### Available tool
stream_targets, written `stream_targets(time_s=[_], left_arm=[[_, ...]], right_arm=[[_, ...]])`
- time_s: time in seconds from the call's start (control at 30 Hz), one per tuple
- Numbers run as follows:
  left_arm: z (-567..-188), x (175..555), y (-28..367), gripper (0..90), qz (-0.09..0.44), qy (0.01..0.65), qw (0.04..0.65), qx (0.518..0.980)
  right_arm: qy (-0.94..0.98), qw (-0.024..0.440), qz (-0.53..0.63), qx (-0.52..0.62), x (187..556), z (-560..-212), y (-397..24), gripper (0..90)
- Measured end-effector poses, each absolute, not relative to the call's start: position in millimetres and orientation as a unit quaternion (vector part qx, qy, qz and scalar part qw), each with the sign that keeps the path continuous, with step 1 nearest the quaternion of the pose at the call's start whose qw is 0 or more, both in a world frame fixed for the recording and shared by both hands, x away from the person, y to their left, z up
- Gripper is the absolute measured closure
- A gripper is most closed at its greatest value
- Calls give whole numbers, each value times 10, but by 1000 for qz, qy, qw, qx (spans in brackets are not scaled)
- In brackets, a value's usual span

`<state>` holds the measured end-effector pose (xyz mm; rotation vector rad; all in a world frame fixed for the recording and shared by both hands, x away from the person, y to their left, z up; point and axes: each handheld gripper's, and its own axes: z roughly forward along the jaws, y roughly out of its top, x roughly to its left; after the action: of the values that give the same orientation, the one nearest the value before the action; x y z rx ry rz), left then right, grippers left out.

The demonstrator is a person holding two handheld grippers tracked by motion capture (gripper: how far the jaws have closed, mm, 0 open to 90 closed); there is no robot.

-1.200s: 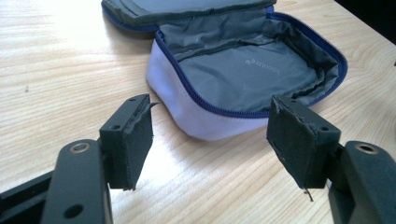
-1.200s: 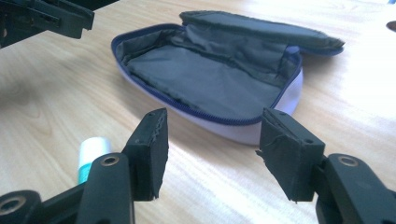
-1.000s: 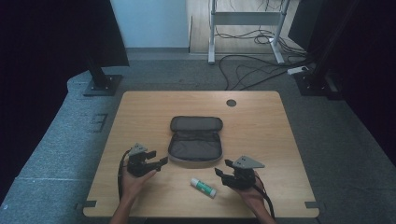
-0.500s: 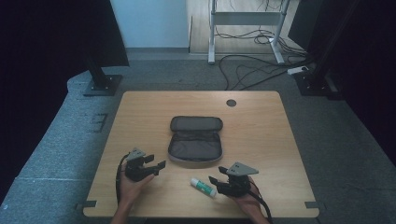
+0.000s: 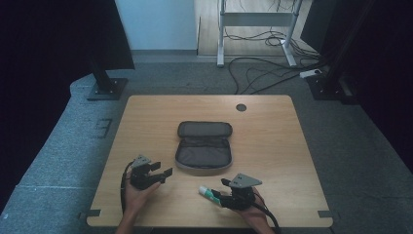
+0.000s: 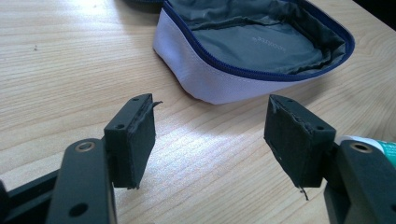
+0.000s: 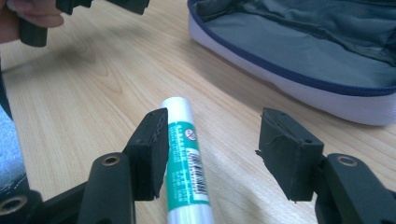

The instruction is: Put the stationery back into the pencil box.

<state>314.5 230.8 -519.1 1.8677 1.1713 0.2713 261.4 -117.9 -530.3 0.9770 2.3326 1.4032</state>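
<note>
A grey pouch (image 5: pixel 203 146) with a blue zipper lies unzipped and spread out at the table's middle; it also appears in the left gripper view (image 6: pixel 261 42) and the right gripper view (image 7: pixel 303 51). A white and green glue stick (image 5: pixel 207 193) lies on the wood in front of it. My right gripper (image 5: pixel 220 191) is open, and the glue stick (image 7: pixel 184 144) lies between its jaws (image 7: pixel 210 126), close against the left pad with a wide gap to the right pad. My left gripper (image 5: pixel 163 170) stands open and empty (image 6: pixel 210 112), pointing at the pouch's near wall.
The wooden table (image 5: pixel 272 146) has a dark round cable hole (image 5: pixel 240 107) at its back. The front edge runs just under both hands. The glue stick's end (image 6: pixel 378 147) peeks out behind the left gripper's right jaw. Cables lie on the floor beyond the table.
My right gripper has slid left along the front of the table, and the glue stick now lies between its jaws. The left gripper has barely moved.
</note>
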Motion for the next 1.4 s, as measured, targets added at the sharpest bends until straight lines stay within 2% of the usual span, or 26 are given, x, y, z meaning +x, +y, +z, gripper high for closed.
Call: stream_targets(time_s=[0.63,1.07,1.4], left_arm=[[-5155,3114,2300,345,112,469,449,752],[-5171,3112,2332,346,108,471,449,751],[-5185,3111,2359,347,97,474,457,747]], right_arm=[[827,100,460,308,2585,-5406,-1023,481],[850,103,426,293,2579,-5465,-960,637],[857,99,418,284,2585,-5486,-960,644]])
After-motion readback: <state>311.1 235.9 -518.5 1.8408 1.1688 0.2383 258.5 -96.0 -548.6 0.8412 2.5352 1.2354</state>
